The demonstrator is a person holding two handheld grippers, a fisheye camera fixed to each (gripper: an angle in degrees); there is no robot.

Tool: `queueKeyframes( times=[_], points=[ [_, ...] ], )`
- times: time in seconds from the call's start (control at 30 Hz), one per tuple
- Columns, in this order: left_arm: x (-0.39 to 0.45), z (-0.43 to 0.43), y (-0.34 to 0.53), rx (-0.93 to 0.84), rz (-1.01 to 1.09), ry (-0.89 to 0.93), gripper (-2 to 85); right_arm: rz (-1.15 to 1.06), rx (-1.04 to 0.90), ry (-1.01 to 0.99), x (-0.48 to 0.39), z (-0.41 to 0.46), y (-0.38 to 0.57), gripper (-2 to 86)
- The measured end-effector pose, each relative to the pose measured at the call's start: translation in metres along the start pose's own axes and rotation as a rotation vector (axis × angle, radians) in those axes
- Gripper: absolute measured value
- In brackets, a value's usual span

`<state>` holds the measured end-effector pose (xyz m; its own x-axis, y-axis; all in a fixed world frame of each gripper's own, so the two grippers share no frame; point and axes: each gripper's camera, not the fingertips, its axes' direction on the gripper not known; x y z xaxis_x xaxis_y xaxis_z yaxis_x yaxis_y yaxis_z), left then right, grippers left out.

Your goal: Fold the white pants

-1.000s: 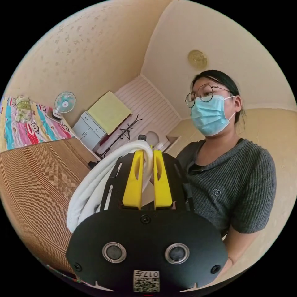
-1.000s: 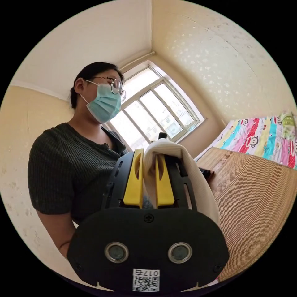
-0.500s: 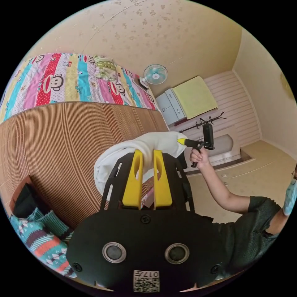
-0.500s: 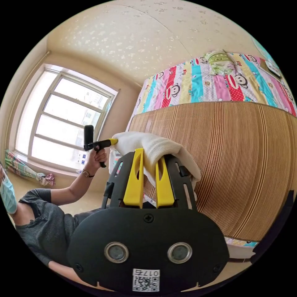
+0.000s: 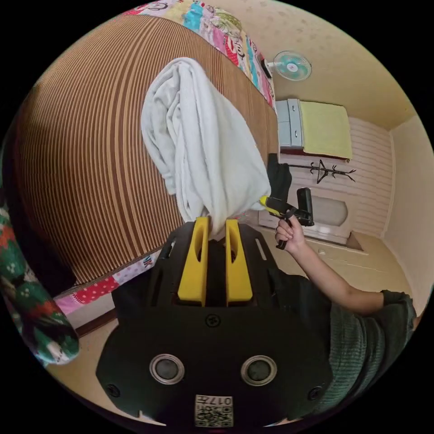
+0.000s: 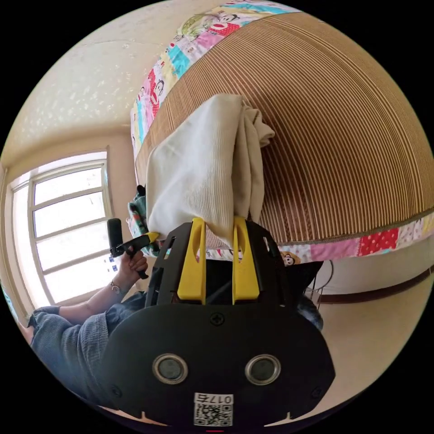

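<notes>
Your left gripper [image 5: 214, 221] pinches an edge of the white pants [image 5: 199, 140] between its yellow jaws, and the cloth hangs bunched from there over the brown striped mat [image 5: 90, 158] on the bed. To the right, your hand [image 5: 291, 233] holds the right gripper [image 5: 263, 200], its yellow tips clamped on another edge of the pants. A fan [image 5: 292, 65] and a grey cabinet [image 5: 289, 122] stand at the far wall.

A striped brown mat [image 5: 90, 149] covers the bed beside a small fan [image 5: 292, 66] and window [image 6: 68, 226].
</notes>
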<state>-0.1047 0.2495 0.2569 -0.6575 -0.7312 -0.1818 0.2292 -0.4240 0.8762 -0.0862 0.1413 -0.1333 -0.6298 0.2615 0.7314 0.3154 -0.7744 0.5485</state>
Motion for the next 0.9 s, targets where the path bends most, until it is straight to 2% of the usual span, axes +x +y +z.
queueKeyframes(
  times=[0.1,0.2,0.3,0.5,0.6,0.67,0.73,0.8,0.9],
  points=[
    [-0.024,0.013,-0.005,-0.065,-0.045,0.009,7.7,0.098,-0.044,0.012,0.019,0.012,0.013,10.0],
    [-0.037,0.005,-0.028,-0.093,-0.012,0.089,12.6,0.153,-0.026,0.014,0.021,0.002,0.009,10.5],
    [-0.054,-0.024,-0.055,-0.036,-0.037,0.115,18.6,0.134,-0.035,0.05,0.006,-0.013,-0.005,11.2],
    [-0.091,-0.079,-0.099,0.052,-0.091,0.163,21.7,-0.019,-0.301,0.19,-0.007,-0.041,-0.022,16.4],
    [-0.105,-0.087,-0.121,0.059,-0.099,0.115,22.7,-0.03,-0.225,0.074,0.005,-0.084,-0.02,17.1],
    [-0.116,-0.085,-0.138,0.051,-0.096,0.108,22.8,-0.013,-0.112,-0.097,0.018,-0.113,-0.029,18.6],
    [-0.136,-0.078,-0.161,0.03,-0.114,0.043,22.9,0.006,-0.08,-0.179,0.028,-0.116,-0.045,20.4],
    [-0.153,-0.07,-0.175,0.018,-0.144,0.014,22.9,0.014,-0.085,-0.212,0.037,-0.106,-0.065,22.2],
    [-0.181,-0.05,-0.194,-0.011,-0.181,0.106,22.7,0.02,-0.149,-0.267,0.049,-0.072,-0.094,23.6]
  ],
)
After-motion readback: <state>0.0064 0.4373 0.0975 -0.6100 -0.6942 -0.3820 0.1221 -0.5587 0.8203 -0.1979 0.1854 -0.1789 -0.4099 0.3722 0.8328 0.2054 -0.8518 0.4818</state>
